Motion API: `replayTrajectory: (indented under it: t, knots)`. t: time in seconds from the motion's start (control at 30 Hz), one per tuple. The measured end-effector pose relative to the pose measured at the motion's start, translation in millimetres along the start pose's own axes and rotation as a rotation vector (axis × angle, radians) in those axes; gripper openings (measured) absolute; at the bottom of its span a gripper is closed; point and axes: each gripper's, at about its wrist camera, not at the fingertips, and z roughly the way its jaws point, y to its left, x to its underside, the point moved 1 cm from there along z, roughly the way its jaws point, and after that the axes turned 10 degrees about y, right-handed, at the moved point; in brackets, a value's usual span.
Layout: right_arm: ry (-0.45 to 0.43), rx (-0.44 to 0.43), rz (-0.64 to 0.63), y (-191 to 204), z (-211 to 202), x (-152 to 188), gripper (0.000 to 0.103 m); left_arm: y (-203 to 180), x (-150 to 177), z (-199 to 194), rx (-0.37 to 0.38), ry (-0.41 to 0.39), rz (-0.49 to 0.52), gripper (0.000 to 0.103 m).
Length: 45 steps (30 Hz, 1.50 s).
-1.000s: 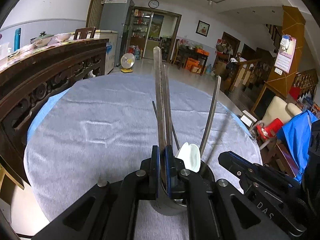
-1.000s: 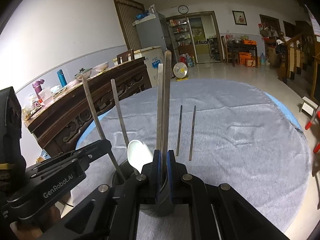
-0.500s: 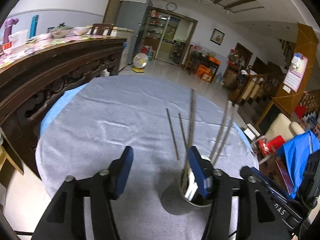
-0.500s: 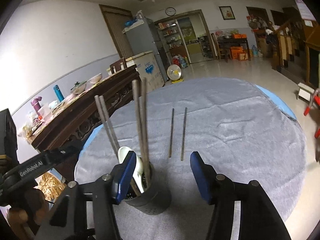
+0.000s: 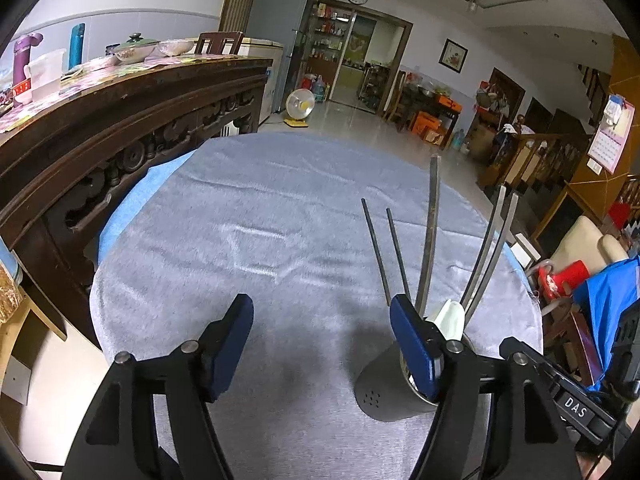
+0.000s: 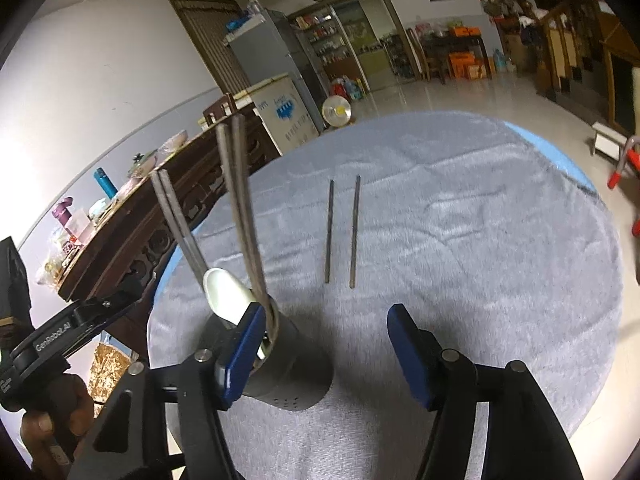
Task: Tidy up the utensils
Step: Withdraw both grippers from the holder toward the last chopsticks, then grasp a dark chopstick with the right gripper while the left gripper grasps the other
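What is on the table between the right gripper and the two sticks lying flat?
Nothing. In the right wrist view, only bare grey tablecloth lies between the open right gripper and the two loose chopsticks. The utensil cup stands off to one side.

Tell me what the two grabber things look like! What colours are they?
Both are black frames with round silver bolts at the joints. Each left gripper finger and each right gripper finger ends in a flat blue pad. One body, seen from the side, carries white "GenRobot.AI" lettering; the other shows white "DAS" letters. No cables or sleeves are visible.
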Motion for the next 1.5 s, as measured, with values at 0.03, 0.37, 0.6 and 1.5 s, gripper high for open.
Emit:
replayTrajectory:
  t: [0.03, 0.37, 0.6, 1.5]
  knots:
    - [0.01, 0.0, 0.006, -3, 3, 0, 0.067, 2, 0, 1, -0.001, 0.003, -0.002, 0.072]
    - [0.229, 0.036, 0.071, -53, 46, -34, 0.067, 54, -11, 58, -0.068, 0.175, -0.105, 0.076]
    - [0.377, 0.033, 0.057, -64, 92, -78, 0.067, 87, -10, 102, -0.134, 0.309, -0.15, 0.076]
    - [0.703, 0.32, -0.14, -7, 273, -206, 0.007, 39, -112, 203, -0.078, 0.478, 0.017, 0.075]
